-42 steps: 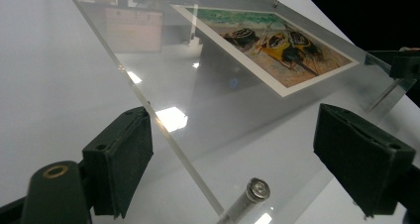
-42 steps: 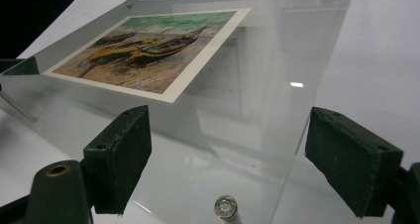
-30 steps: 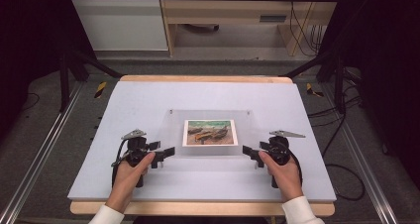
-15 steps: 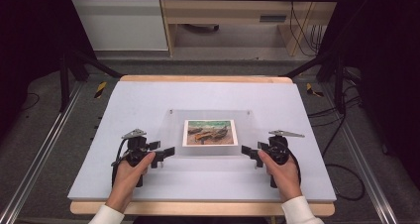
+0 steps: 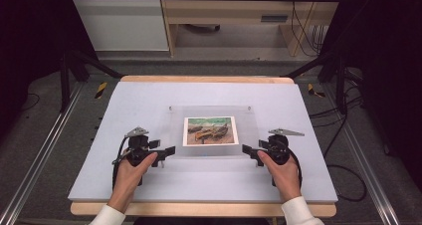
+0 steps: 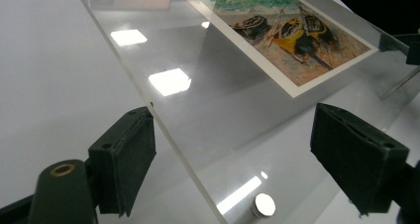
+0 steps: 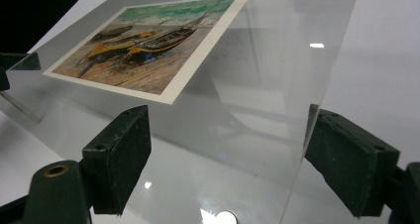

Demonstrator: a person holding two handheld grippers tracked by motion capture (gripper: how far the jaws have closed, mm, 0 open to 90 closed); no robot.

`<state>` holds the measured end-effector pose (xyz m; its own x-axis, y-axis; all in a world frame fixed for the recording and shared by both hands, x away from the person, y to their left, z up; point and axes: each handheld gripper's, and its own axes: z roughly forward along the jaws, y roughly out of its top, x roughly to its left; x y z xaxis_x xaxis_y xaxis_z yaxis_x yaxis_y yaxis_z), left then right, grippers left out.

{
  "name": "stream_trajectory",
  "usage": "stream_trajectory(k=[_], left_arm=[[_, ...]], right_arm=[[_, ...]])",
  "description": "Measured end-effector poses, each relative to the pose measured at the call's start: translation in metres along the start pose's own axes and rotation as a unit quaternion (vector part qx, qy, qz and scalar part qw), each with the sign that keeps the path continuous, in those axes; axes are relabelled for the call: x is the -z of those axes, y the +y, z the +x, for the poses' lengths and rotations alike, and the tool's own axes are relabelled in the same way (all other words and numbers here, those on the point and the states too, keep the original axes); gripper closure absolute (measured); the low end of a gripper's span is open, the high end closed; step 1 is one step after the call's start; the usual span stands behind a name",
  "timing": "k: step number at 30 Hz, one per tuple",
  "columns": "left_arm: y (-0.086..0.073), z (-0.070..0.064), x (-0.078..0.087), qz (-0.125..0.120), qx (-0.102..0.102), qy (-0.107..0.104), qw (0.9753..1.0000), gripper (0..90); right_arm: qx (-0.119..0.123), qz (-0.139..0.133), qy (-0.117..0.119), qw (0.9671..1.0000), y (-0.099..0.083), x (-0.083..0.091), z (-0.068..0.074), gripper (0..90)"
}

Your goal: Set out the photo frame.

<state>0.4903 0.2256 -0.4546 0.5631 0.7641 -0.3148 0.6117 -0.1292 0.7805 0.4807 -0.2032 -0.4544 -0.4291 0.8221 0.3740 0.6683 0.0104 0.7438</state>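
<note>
A clear acrylic sheet (image 5: 249, 130) lies in the middle of the white table (image 5: 149, 100), with a picture of beached boats (image 5: 209, 130) at its centre. My left gripper (image 5: 163, 148) is at the sheet's near left corner and my right gripper (image 5: 255, 148) at its near right corner. In the left gripper view the gripper (image 6: 233, 149) is wide open, with the sheet's edge (image 6: 163, 130) running between the jaws and the picture (image 6: 282, 30) beyond. In the right gripper view the gripper (image 7: 225, 149) is also wide open around the sheet's corner (image 7: 292, 149), untouched by either pad.
A small silver disc (image 6: 262, 205) sits under the sheet's near left corner, and another disc (image 7: 225, 218) under the near right one. Bare white table surrounds the sheet. Metal rails (image 5: 45, 150) and dark stands flank the table; cables (image 5: 343, 150) trail on the floor at right.
</note>
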Motion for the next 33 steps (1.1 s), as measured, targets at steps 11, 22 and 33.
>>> stream_trajectory(k=[11,22,33], left_arm=[[0.003,-0.006,-0.001,-0.024,-0.039,0.018,0.9988,19.0],[-0.005,-0.014,0.010,-0.043,-0.049,0.032,0.9973,28.2],[-0.012,-0.024,0.023,-0.047,-0.056,0.049,0.9961,38.1]], right_arm=[[0.030,-0.023,-0.023,0.9990,0.006,-0.001,0.001,20.8],[0.060,-0.036,-0.031,0.9971,-0.005,0.012,0.008,25.1],[0.080,-0.040,-0.043,0.9951,-0.017,0.025,0.016,31.9]])
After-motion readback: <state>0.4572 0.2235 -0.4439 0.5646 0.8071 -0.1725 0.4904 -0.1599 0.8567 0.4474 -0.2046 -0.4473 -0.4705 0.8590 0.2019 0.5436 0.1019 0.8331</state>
